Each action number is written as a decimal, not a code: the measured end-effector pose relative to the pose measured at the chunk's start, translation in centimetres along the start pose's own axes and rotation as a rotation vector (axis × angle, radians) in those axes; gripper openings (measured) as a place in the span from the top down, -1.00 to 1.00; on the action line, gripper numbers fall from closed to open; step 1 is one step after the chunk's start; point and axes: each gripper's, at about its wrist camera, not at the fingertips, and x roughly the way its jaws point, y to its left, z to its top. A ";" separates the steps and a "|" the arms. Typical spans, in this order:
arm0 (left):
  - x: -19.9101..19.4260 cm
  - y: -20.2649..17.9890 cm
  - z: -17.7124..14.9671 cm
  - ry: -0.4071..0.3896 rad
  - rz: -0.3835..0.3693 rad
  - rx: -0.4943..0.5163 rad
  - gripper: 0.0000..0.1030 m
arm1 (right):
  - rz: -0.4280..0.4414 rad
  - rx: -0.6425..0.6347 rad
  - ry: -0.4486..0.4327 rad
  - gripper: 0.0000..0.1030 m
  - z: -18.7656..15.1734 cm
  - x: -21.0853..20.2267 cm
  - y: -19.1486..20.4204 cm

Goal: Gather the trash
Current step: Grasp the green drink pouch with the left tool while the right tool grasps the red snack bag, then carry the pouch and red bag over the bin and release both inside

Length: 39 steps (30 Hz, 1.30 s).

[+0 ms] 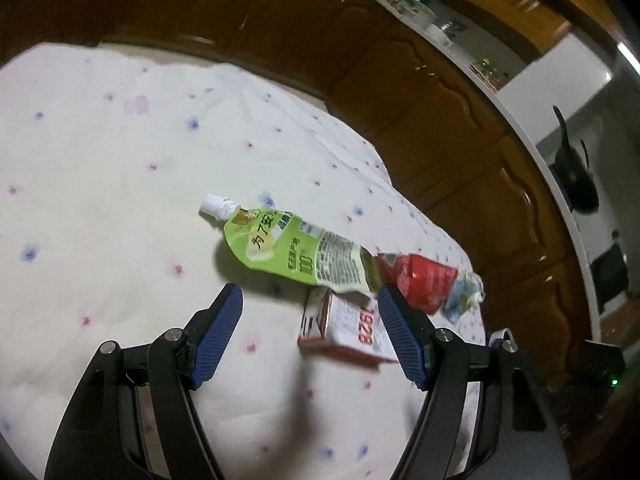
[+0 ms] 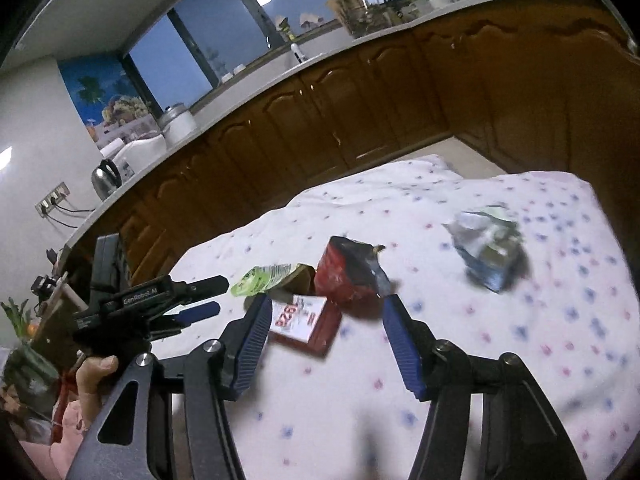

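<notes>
Trash lies on a white flowered tablecloth. A green drink pouch with a white cap lies flat, next to a red wrapper and a crumpled bluish wrapper. A red-and-white small box lies between my left gripper's fingers. My left gripper is open and empty above it. In the right wrist view, my right gripper is open and empty over the same box, with the red wrapper, green pouch and bluish wrapper beyond. The left gripper shows at the left.
Brown wooden cabinets under a pale countertop curve around the far side of the table. A kettle and pots stand on the counter. The tablecloth's edge drops off toward the cabinets.
</notes>
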 end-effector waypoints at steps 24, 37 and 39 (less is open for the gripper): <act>1.0 -3.6 0.5 -0.061 -0.095 0.052 0.98 | -0.013 -0.010 -0.004 0.97 -1.0 -0.8 -1.4; -2.0 -14.8 -5.9 -0.033 -0.216 0.379 0.98 | -0.073 0.035 -0.116 0.97 -3.2 -11.0 -4.0; -1.8 -15.9 -6.9 -0.017 -0.224 0.411 0.98 | -0.090 0.049 -0.128 0.97 -3.6 -12.4 -4.8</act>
